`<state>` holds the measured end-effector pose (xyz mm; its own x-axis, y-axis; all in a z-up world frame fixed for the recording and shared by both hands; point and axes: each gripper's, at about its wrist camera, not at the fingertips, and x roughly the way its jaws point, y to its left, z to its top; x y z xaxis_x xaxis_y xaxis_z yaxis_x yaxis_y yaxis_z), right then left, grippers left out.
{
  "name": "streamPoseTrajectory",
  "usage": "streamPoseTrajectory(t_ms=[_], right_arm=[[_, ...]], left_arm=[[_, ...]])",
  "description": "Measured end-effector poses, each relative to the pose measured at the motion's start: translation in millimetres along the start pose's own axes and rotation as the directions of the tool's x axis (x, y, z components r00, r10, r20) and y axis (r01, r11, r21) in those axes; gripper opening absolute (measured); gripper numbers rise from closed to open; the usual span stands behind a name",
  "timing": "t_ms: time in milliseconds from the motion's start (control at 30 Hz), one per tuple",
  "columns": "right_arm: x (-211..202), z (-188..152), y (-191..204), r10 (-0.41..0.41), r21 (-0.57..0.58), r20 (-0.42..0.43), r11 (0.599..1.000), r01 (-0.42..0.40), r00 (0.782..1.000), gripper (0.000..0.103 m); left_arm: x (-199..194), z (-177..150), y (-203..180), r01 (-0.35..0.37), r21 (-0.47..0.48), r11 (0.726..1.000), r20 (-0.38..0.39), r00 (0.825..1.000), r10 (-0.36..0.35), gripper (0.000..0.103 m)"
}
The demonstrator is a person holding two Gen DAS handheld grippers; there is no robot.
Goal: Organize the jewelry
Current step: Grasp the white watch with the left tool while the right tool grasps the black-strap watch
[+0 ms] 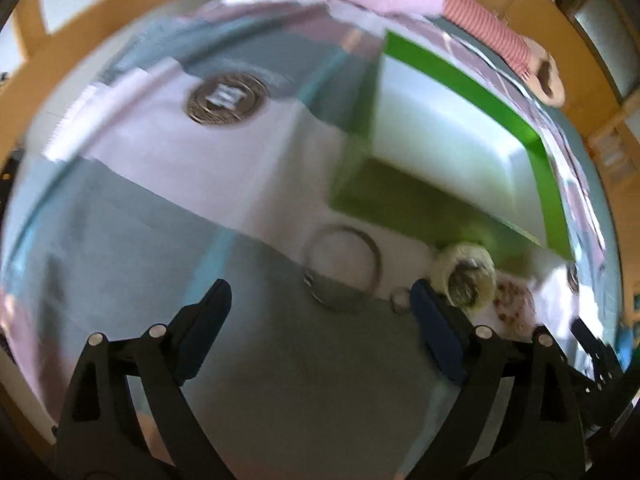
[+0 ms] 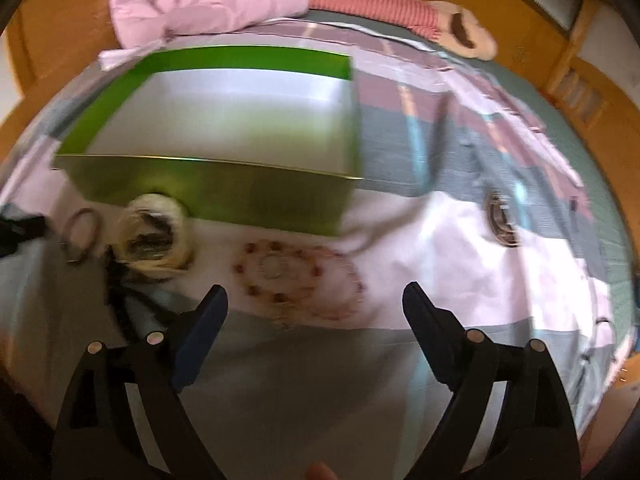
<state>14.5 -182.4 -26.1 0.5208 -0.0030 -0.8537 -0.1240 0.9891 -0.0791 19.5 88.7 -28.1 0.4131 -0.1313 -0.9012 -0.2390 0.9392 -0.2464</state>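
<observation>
A green open box [image 1: 452, 136] [image 2: 224, 120] with a pale inside lies on a checked bedspread. In front of it lie a silver bangle [image 1: 342, 268] [image 2: 80, 234], a small ring [image 1: 400, 300], a cream jar-like bracelet roll [image 1: 466, 276] [image 2: 154, 238] and a brown beaded necklace [image 2: 296, 280] [image 1: 514, 304]. My left gripper [image 1: 320, 304] is open and empty, just short of the bangle. My right gripper [image 2: 316, 304] is open and empty, just short of the necklace. Both views are blurred.
A round dark metal medallion [image 1: 226, 98] [image 2: 500, 220] lies apart on the bedspread. A pink garment [image 2: 208, 0] and a striped sleeve with a slipper [image 2: 468, 32] lie at the far edge. Wooden furniture [image 2: 520, 8] surrounds the bed.
</observation>
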Motion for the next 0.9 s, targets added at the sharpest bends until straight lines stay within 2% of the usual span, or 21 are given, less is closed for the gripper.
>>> streamPoseTrajectory(t_ms=[33,67,133,200,300,400,467,500,533,633,733,767,800,900], right_arm=[[-0.6,-0.4,2.9,0.056,0.000,-0.009,0.998,-0.056,0.998,0.069],[-0.2,-1.2,6.6,0.105,-0.004,-0.026,0.994,-0.105,0.994,0.063],[1.7,-4.0,15.2,0.171,-0.019,-0.054,0.985,-0.172,0.984,0.045],[5.6,-8.6,28.9,0.193,-0.055,-0.076,0.979,-0.198,0.978,0.041],[8.2,-13.4,43.9,0.188,-0.099,-0.063,0.976,-0.194,0.980,0.040],[5.1,-12.2,48.0,0.202,-0.108,-0.053,0.972,-0.207,0.978,0.040],[3.8,-11.3,42.8,0.259,-0.068,-0.056,0.963,-0.262,0.964,0.040],[3.9,-10.6,42.5,0.268,-0.063,-0.052,0.961,-0.271,0.962,0.040],[2.0,-11.2,43.0,0.270,-0.070,-0.048,0.960,-0.273,0.962,0.040],[1.0,-15.4,48.6,0.276,-0.110,-0.058,0.953,-0.281,0.959,0.040],[7.4,-21.0,54.4,0.265,-0.132,-0.091,0.952,-0.275,0.960,0.040],[12.1,-22.1,56.4,0.254,-0.134,-0.106,0.954,-0.267,0.961,0.040],[14.6,-23.2,56.4,0.251,-0.132,-0.116,0.955,-0.266,0.961,0.040],[22.4,-24.0,60.3,0.241,-0.125,-0.142,0.958,-0.259,0.960,0.040]], left_arm=[[2.2,-2.1,-3.9,0.005,0.022,1.000,-0.004,1.000,-0.005,0.090],[3.5,-4.2,-10.3,0.002,0.051,0.999,-0.001,1.000,-0.002,0.090],[6.0,-7.6,-27.6,-0.025,0.114,0.993,0.021,1.000,0.023,0.090],[7.5,-8.9,-43.0,-0.049,0.167,0.985,0.042,0.998,0.042,0.090],[13.2,-8.4,-63.3,-0.053,0.225,0.973,0.041,0.998,0.045,0.089],[24.8,-5.3,-84.6,-0.043,0.303,0.952,0.013,0.999,0.040,0.071],[30.0,-2.1,-92.6,-0.047,0.326,0.944,0.017,0.999,0.044,0.062],[32.7,0.2,-95.4,-0.045,0.323,0.945,0.008,0.999,0.045,0.056],[33.6,0.6,-95.5,-0.038,0.318,0.947,0.000,0.999,0.040,0.055],[36.6,7.6,-93.0,0.011,0.272,0.962,-0.027,1.000,-0.004,0.055],[44.6,6.9,-90.4,0.023,0.247,0.969,-0.051,0.999,-0.011,0.052],[47.9,6.2,-90.1,0.026,0.249,0.968,-0.060,0.998,-0.011,0.047],[54.1,4.7,-90.8,0.024,0.253,0.967,-0.077,0.997,-0.005,0.036],[62.1,0.4,-91.9,0.024,0.253,0.967,-0.077,0.997,-0.004,0.024]])
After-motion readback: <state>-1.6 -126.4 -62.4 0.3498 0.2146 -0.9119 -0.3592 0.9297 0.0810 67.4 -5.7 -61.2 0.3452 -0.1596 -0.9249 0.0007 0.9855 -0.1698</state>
